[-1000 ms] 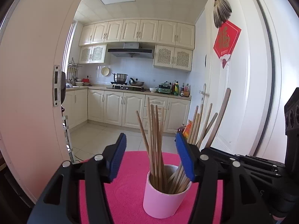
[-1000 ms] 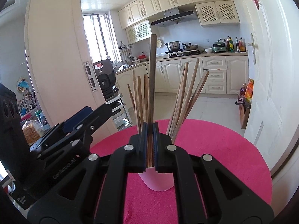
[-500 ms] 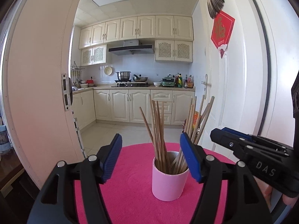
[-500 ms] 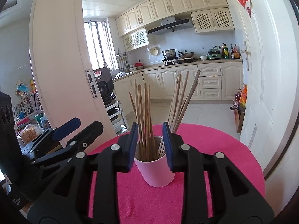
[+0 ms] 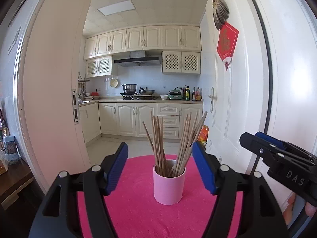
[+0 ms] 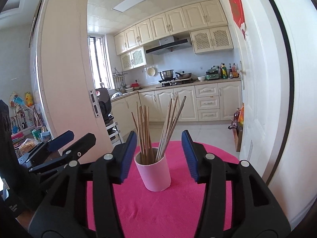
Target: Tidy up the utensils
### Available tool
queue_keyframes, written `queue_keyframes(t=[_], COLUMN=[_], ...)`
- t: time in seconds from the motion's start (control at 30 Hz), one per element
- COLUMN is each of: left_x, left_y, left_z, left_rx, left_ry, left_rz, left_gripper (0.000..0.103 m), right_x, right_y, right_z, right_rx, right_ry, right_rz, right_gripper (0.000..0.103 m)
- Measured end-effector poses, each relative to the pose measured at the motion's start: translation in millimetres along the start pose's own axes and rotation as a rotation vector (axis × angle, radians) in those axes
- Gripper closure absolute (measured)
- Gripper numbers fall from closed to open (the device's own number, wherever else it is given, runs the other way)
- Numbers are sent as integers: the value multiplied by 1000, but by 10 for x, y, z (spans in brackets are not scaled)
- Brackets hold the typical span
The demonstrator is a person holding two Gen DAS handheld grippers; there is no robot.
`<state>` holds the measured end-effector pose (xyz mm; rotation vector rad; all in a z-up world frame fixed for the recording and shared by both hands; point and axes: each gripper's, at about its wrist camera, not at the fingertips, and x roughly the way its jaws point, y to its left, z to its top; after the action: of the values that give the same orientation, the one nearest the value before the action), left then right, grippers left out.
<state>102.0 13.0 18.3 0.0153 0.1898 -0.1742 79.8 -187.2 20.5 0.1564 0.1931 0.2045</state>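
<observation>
the pale pink cylindrical cup [image 5: 169, 186] stands upright on the round counter with its bright pink cloth [image 5: 138, 214], holding the bundle of long wooden chopsticks [image 5: 172, 140] fanned in two clusters. the left gripper [image 5: 159, 170] gapes wide and empty on the near side of the cup. the right gripper [image 6: 159, 155], whose jaws have just been opening, grips nothing, likely clearing the sticks.

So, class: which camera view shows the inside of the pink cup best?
The right wrist view: it looks a little more down into the pink cup, so the rim and the chopsticks standing inside show. The left wrist view shows the cup more side-on, with less of its inside on show.
</observation>
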Motion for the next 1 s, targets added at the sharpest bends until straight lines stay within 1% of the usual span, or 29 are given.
queue_keyframes(t=[0.27,0.4,0.53,0.77,1.0], left_x=[-301,-389,-446,-504,-522], left_y=[-126,-167,-205,-260,-324], left_z=[73,93,103,121,138], left_rx=[-1,3,2,0,13], left_ry=[-39,-51,-58,-86,-101], left_rz=[-12,-2,5,16,31], left_gripper=[34,32,30,29,29], right_x=[-267,-336,-429,-519,-540], right_y=[117,106,76,66,33], right_z=[30,21,17,-5,-10], right_rx=[-71,-76,-84,-121,-117], right_ry=[-55,-67,-80,-98,-98], right_rz=[-35,-36,-49,-79,-77], right_gripper=[42,36,32,29,29])
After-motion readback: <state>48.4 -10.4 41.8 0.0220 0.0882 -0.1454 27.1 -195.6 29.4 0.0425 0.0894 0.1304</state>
